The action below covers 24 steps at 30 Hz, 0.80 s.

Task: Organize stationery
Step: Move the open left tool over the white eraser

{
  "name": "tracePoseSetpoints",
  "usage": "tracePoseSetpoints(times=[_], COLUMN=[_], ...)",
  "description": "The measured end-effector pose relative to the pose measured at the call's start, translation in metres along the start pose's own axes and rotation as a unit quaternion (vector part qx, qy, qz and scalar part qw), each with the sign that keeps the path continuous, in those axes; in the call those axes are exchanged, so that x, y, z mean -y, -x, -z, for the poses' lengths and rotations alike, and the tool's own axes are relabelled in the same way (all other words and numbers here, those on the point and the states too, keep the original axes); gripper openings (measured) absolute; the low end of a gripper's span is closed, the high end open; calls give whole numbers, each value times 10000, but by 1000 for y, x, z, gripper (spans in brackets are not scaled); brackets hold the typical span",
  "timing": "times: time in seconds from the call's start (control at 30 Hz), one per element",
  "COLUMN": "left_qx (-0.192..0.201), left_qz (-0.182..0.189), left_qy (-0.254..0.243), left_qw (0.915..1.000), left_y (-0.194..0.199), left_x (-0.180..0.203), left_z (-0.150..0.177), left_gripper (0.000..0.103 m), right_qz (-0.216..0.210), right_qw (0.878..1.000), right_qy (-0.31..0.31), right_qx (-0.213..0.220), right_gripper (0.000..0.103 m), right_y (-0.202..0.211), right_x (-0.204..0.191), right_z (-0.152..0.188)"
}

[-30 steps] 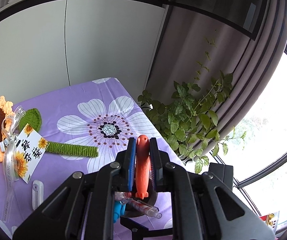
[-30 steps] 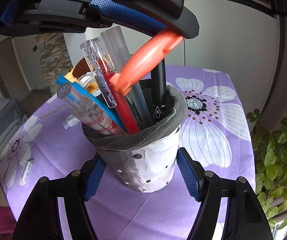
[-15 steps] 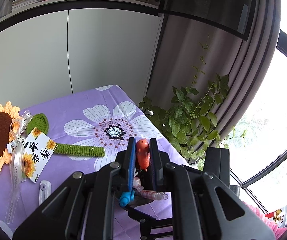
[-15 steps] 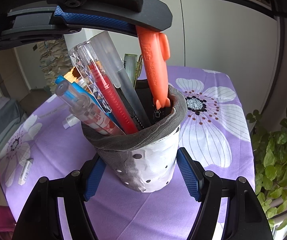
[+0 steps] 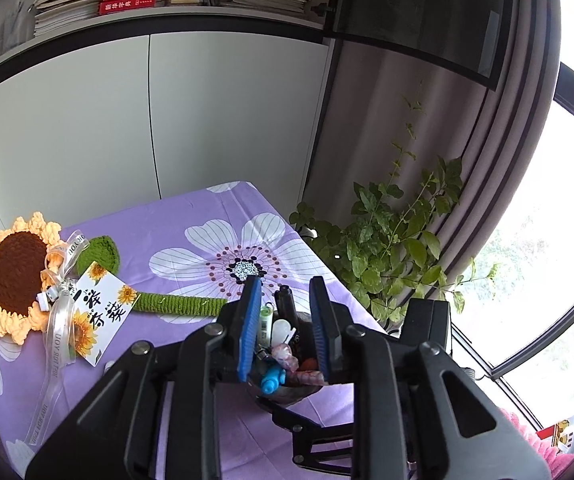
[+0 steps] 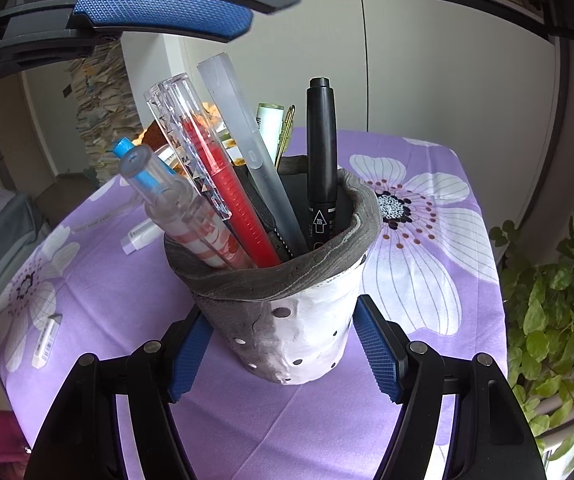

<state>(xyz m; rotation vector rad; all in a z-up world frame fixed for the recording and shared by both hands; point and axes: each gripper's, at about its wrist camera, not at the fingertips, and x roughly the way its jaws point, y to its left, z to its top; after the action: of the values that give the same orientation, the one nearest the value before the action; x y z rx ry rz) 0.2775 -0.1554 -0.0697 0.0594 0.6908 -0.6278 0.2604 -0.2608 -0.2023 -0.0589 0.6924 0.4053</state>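
The left gripper [image 5: 286,320] is up above the pen cup [image 6: 287,316] and points down into it. Its jaws have just been opening. There is a small gap between them and nothing is held; the pens in the cup show through the gap from below. In the right wrist view one blue pad [image 6: 159,14] of this gripper hangs over the cup, near the top edge.

The right gripper [image 6: 283,348] sits low on the table and tips down a little. Its two blue pads press on both sides of the cup, so it holds the cup tight.

The cup is grey and white with little holes. It stands on the purple flower tablecloth [image 6: 427,280]. Inside are a black marker [image 6: 321,160], a red pen [image 6: 227,184] in a clear case, a frosted clear pen [image 6: 247,140], a blue pen [image 6: 139,166] and a clear striped pen [image 6: 191,220]. They all lean out over the rim. From above, something orange [image 5: 309,364] shows down deep in the cup.

Two white erasers [image 6: 45,342] lie on the cloth, away from the cup on the left. A knitted sunflower [image 5: 17,276] with a green stem and a card [image 5: 101,312] lies farther back on the table. A leafy green plant [image 5: 391,248] stands just past the table edge by the curtain [image 5: 467,140].
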Motion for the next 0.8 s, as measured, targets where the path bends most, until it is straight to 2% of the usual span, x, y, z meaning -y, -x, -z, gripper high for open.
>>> tracePoseSetpoints(times=[0.1,0.17,0.3,0.43,0.5,0.7,0.8], left_qx=[137,215,220,98,-43,-609,-829], left_qz=[-78,-184,-436,-1084,-1368,-1730,-1709], left_qy=[107,188,301,364,533,1345,1392], left_qw=[9998,9994,9984,9934,9892,9738,9719], left_y=[16,26,40,47,46,35,32], left_x=[-10,-18,-34,-56,-74,-128,-132], left_z=[2,6,19,42,52,78,89], left_gripper=[29,36,39,60,61,61,61], right_qz=[-1,1,-3,-1,0,-8,-8], right_qw=[10000,10000,10000,10000,10000,10000,10000], right_qy=[-1,1,-3,-2,-2,-11,-11], right_qx=[0,0,0,0,0,0,0], right_gripper=[72,72,72,72,72,72,72], right_y=[0,0,0,0,0,0,0], right_x=[0,0,0,1,1,0,0], right_z=[0,0,0,0,0,0,0])
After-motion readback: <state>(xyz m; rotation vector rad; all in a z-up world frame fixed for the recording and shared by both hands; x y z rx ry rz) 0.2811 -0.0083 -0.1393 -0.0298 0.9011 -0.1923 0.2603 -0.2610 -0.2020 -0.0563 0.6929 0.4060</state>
